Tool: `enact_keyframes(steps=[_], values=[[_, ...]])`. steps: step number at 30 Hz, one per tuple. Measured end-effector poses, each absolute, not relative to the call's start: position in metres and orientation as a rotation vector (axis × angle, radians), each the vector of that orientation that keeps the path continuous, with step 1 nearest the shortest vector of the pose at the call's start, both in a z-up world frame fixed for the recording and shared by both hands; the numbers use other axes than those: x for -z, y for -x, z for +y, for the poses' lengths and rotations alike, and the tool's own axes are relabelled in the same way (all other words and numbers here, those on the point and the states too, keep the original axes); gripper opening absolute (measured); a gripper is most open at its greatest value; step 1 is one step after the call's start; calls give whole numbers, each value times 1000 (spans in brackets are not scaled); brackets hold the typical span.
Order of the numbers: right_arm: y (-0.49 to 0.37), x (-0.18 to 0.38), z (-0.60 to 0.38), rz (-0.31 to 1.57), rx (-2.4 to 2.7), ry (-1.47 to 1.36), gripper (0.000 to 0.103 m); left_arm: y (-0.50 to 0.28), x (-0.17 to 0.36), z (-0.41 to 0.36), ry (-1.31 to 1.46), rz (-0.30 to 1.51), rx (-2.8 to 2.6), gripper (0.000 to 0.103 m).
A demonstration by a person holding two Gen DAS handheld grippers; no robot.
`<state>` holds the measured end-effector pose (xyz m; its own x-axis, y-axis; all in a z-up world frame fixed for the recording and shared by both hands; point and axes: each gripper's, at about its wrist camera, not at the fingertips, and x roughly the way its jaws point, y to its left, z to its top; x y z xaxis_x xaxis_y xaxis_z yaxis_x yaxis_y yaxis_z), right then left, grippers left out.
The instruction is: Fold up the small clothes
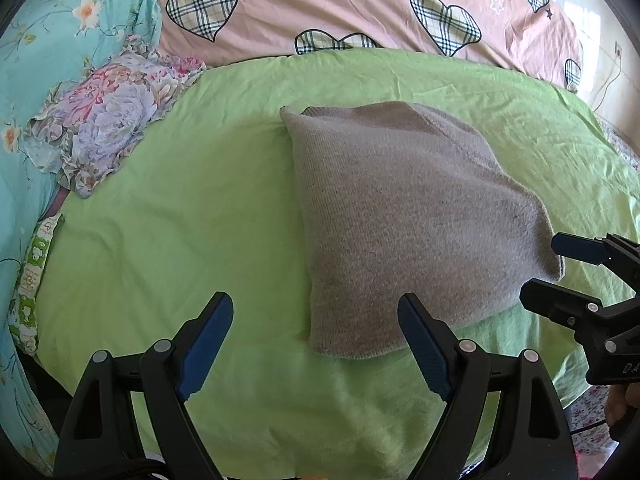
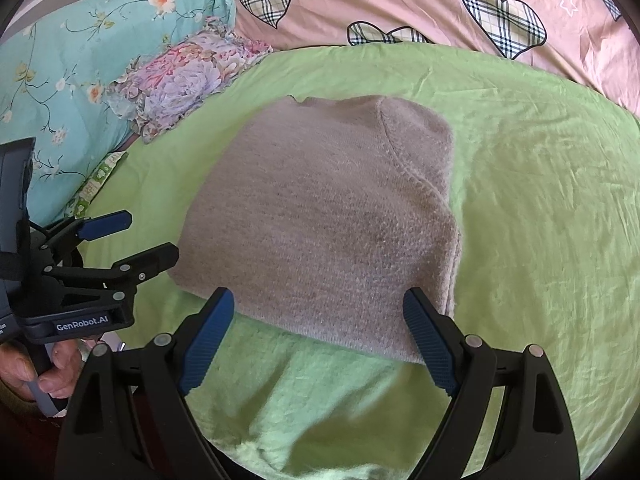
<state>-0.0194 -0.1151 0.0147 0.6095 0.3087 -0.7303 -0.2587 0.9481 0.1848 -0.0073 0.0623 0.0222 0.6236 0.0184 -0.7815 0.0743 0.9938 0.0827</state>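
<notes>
A grey knitted garment (image 1: 412,220) lies folded into a compact block on the green sheet (image 1: 192,216); it also shows in the right wrist view (image 2: 324,220). My left gripper (image 1: 316,312) is open and empty, just short of the garment's near left corner. My right gripper (image 2: 318,308) is open and empty, its jaws straddling the garment's near edge from above. The right gripper also shows at the right in the left wrist view (image 1: 552,268), by the garment's right corner. The left gripper shows at the left in the right wrist view (image 2: 148,236).
A floral ruffled pillow (image 1: 108,120) and a turquoise flowered quilt (image 1: 48,40) lie to the left. A pink quilt with plaid hearts (image 1: 360,4) lies across the back. The green sheet's front edge (image 2: 328,432) drops off just below the grippers.
</notes>
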Motion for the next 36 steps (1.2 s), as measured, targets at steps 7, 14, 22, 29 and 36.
enact_keyframes(steps=[7,14,22,29,36], values=[[16,-21,-119,843,-325,-70,87,6,-27,61,-95,892,41,85],[11,-25,-128,833,-311,-82,87,3,-28,61,-74,893,40,85],[7,-21,-134,845,-303,-95,87,-1,-24,57,-82,903,38,85],[5,-18,-135,853,-302,-98,87,-2,-22,55,-87,907,41,85],[3,-18,-134,859,-302,-97,87,-1,-21,55,-87,907,40,85]])
